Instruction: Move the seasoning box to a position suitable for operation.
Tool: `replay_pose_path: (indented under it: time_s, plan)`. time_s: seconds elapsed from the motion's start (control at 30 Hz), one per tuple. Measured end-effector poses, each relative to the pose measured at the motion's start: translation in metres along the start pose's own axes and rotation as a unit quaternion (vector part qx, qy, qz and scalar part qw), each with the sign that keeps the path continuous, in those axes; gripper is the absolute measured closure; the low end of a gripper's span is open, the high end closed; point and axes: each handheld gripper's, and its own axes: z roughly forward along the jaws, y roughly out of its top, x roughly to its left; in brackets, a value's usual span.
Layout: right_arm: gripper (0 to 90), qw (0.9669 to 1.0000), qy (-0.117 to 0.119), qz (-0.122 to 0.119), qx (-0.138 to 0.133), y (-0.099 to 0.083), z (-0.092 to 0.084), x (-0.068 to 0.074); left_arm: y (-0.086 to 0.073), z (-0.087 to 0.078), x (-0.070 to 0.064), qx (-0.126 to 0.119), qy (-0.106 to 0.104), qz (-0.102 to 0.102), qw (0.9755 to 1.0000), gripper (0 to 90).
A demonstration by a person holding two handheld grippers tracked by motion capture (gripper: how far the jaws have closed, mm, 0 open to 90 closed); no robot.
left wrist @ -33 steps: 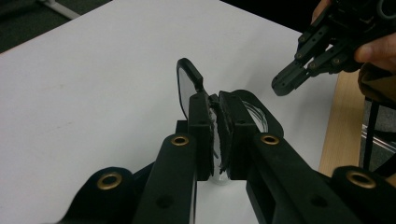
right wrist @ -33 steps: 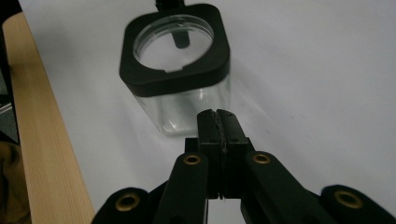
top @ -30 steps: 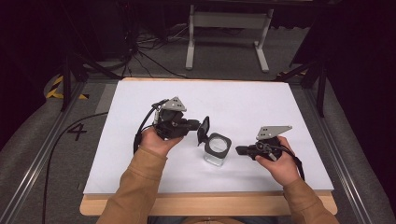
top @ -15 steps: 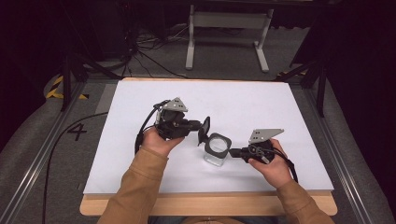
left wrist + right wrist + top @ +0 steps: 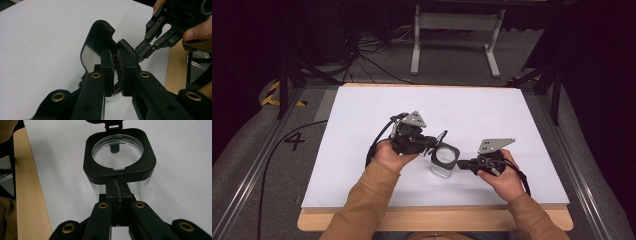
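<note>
White tabletop (image 5: 362,125), jar (image 5: 444,161) at centre. Your left gripper (image 5: 432,143), at jar's 9 o'clock, clamps hinged lid (image 5: 98,45), holding it up. Right gripper (image 5: 460,164), at 3 o'clock, jaws together, braces rim.

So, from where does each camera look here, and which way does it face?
High view: above the person's side, facing forward and down on the table; both forearms show.
Left gripper view: rides the left gripper, facing along its jaws clamped on the open lid; the other hand appears.
Right gripper view: rides the right gripper, facing the clear container.
All three share the container.
</note>
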Motion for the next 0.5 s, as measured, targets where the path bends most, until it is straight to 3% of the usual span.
replay_pose_path:
  time_s: [0.27, 0.5]
  plan:
    - [90.0, 0.9997, 0.01, 0.016, 0.014, -0.002, -0.001, -0.001, 0.0, 0.016, -0.007, 0.021, -0.017, 0.009, 0.9996, 82.4]
    - [90.0, 0.9994, -0.004, 0.029, 0.019, -0.005, -0.007, -0.008, -0.001, 0.03, -0.009, 0.045, -0.027, 0.012, 0.9985, 82.0]
